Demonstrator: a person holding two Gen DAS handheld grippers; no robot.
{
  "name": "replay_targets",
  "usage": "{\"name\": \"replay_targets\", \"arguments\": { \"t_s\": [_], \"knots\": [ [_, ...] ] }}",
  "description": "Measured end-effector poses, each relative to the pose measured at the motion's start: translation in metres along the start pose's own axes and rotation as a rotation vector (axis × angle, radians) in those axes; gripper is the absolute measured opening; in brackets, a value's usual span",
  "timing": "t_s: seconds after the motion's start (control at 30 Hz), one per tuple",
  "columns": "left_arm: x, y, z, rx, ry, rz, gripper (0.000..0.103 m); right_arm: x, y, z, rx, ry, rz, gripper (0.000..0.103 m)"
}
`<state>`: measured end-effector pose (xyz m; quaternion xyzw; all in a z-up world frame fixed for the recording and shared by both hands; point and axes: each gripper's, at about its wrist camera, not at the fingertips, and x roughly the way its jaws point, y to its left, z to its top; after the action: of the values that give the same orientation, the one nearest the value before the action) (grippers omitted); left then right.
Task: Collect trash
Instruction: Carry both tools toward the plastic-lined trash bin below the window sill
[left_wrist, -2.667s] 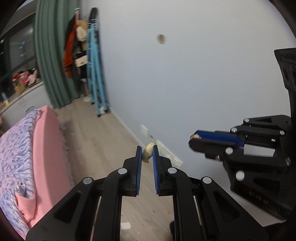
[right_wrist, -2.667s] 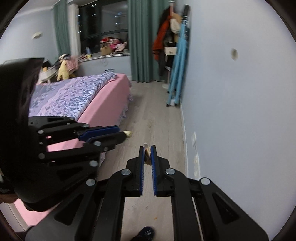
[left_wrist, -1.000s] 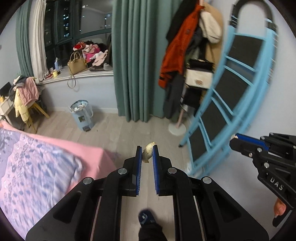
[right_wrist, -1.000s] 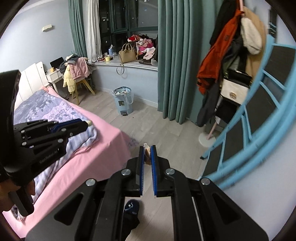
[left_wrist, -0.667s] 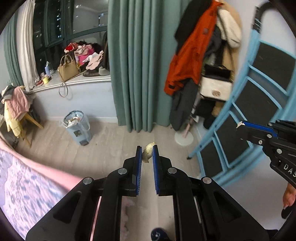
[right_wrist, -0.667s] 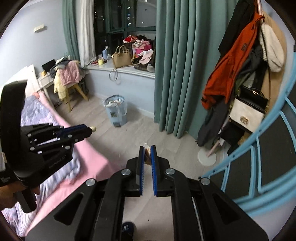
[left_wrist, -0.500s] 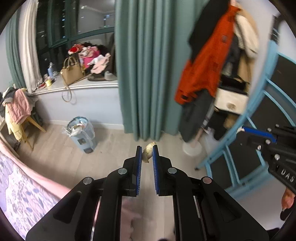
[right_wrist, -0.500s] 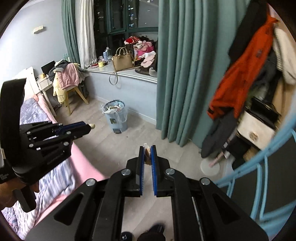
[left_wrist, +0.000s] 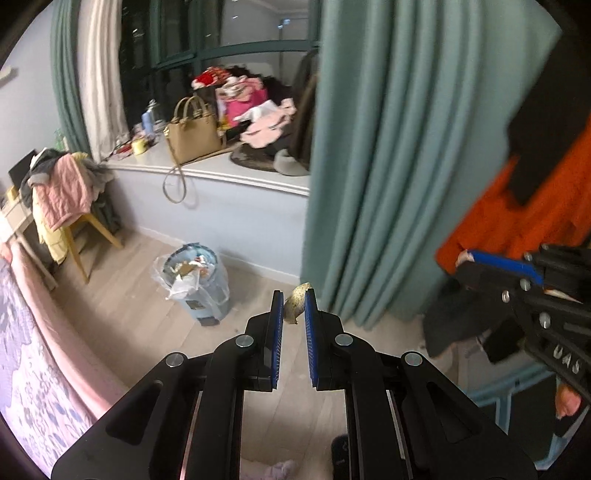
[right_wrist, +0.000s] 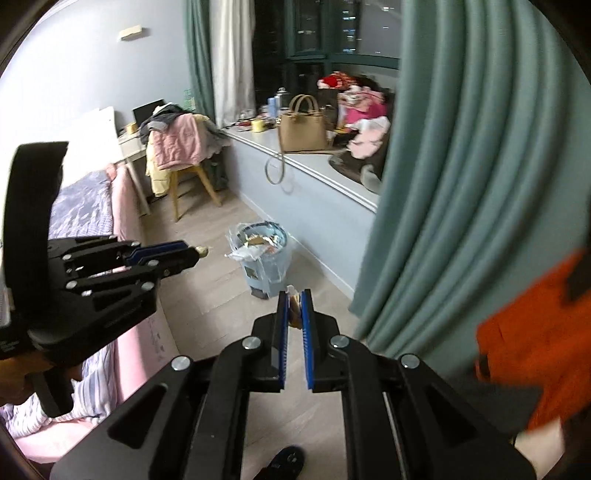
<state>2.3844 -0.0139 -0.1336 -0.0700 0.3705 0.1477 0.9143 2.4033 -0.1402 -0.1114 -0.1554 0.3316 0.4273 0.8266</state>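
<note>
My left gripper (left_wrist: 294, 302) is shut on a yellowish speckled scrap of trash (left_wrist: 295, 300) held above the wood floor. My right gripper (right_wrist: 294, 304) is shut on a small tan and white scrap of trash (right_wrist: 293, 310). Each gripper shows in the other's view: the right one at the right edge (left_wrist: 461, 258), the left one at the left edge (right_wrist: 201, 252). A light blue trash bin (left_wrist: 197, 286) lined with a plastic bag and full of paper stands on the floor ahead, below the window ledge; it also shows in the right wrist view (right_wrist: 264, 258).
A pink bed (left_wrist: 33, 354) runs along the left. A green curtain (left_wrist: 376, 177) hangs to the right of the bin, with an orange coat (left_wrist: 535, 206) beyond. A yellow chair (right_wrist: 181, 162) piled with clothes and a ledge with a tan handbag (left_wrist: 192, 136) lie behind.
Both grippers have moved forward through the room and turned left, keeping their scraps. The bin is now nearer and more central; the blue ladder has left the view.
</note>
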Motion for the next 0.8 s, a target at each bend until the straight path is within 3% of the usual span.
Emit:
{"name": "replay_targets", "arguments": {
  "t_s": [0.33,0.5,0.6,0.8],
  "knots": [
    [0.106,0.106,0.079,-0.137,-0.017,0.154,0.010,0.152,-0.010,0.105,-0.104,0.046,0.132,0.009],
    [0.170,0.183,0.121,-0.218,0.006,0.176,0.010,0.232,0.001,0.173,-0.147,0.083,0.152,0.009],
    [0.198,0.221,0.141,-0.208,0.020,0.181,0.010,0.271,0.007,0.217,-0.165,0.052,0.165,0.009],
    [0.261,0.290,0.174,-0.254,0.076,0.219,0.010,0.351,0.012,0.279,-0.161,0.085,0.213,0.009]
  ]
}}
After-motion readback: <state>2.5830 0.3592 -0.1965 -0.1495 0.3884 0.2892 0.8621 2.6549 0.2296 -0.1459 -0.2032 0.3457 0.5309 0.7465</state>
